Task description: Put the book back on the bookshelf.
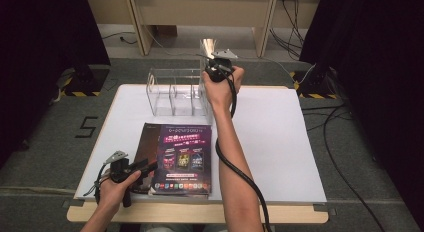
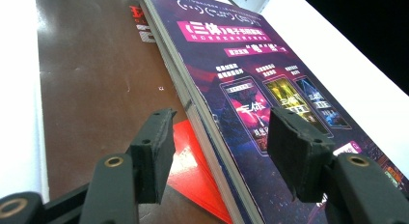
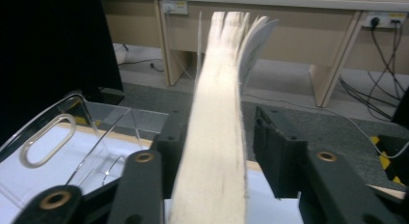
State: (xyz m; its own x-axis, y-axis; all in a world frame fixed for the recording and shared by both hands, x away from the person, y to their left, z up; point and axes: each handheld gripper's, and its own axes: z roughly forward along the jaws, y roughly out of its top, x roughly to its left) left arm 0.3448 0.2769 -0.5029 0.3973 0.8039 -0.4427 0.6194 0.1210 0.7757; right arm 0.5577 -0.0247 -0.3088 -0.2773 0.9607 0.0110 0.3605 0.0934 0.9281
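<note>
A clear acrylic file rack (image 1: 172,92) with three slots stands at the back of the white tabletop (image 1: 280,142). A book (image 1: 207,44) stands upright at the rack's right end, its pale page edges (image 3: 217,113) facing my right gripper (image 1: 211,61). The book sits between the jaws of my right gripper (image 3: 219,132), which is open; the right pad (image 3: 277,147) stands clear of the pages. Near the front edge, a purple magazine (image 1: 182,159) lies on a brown one (image 1: 147,142). My left gripper (image 1: 149,167) is open, straddling the edge of the purple magazine (image 2: 251,89) without pressing it.
The rack's left wall has an oval handle cutout (image 3: 46,139). The brown cover (image 2: 96,74) has a red patch near the left gripper (image 2: 219,137). Wooden desk legs (image 1: 137,27) and floor cables (image 1: 345,142) lie beyond the table. Black curtains hang on both sides.
</note>
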